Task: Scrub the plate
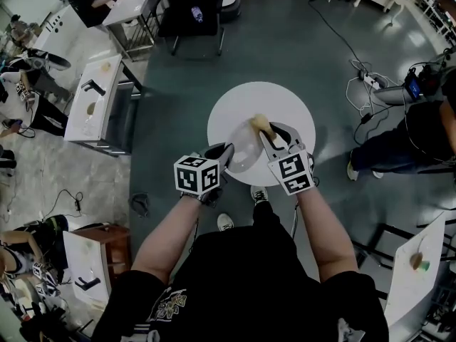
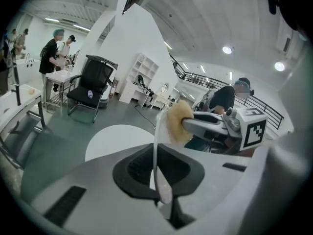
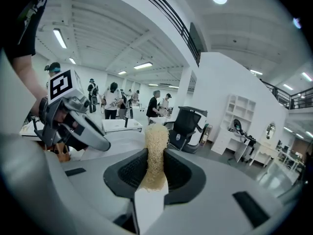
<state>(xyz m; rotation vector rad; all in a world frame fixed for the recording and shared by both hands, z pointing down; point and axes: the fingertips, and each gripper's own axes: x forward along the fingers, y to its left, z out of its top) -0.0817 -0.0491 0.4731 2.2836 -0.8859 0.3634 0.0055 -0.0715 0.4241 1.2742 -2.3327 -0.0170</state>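
In the head view a pale plate [image 1: 241,154] is held on edge over a round white table [image 1: 285,98]. My left gripper [image 1: 219,155] is shut on the plate's near rim. The left gripper view shows that plate [image 2: 157,146] edge-on, running up from between the jaws of the left gripper [image 2: 158,173]. My right gripper [image 1: 274,137] is shut on a yellow sponge [image 1: 259,123], which lies against the plate's upper part. In the right gripper view the sponge [image 3: 155,151] stands upright in the right gripper [image 3: 155,168], with the left gripper [image 3: 73,124] to the left.
A black office chair [image 1: 196,9] stands beyond the round table. White tables [image 1: 92,98] line the left side. Cables and a power strip [image 1: 370,83] lie on the floor at right, near a seated person [image 1: 413,134]. A small white table [image 1: 417,262] stands at lower right.
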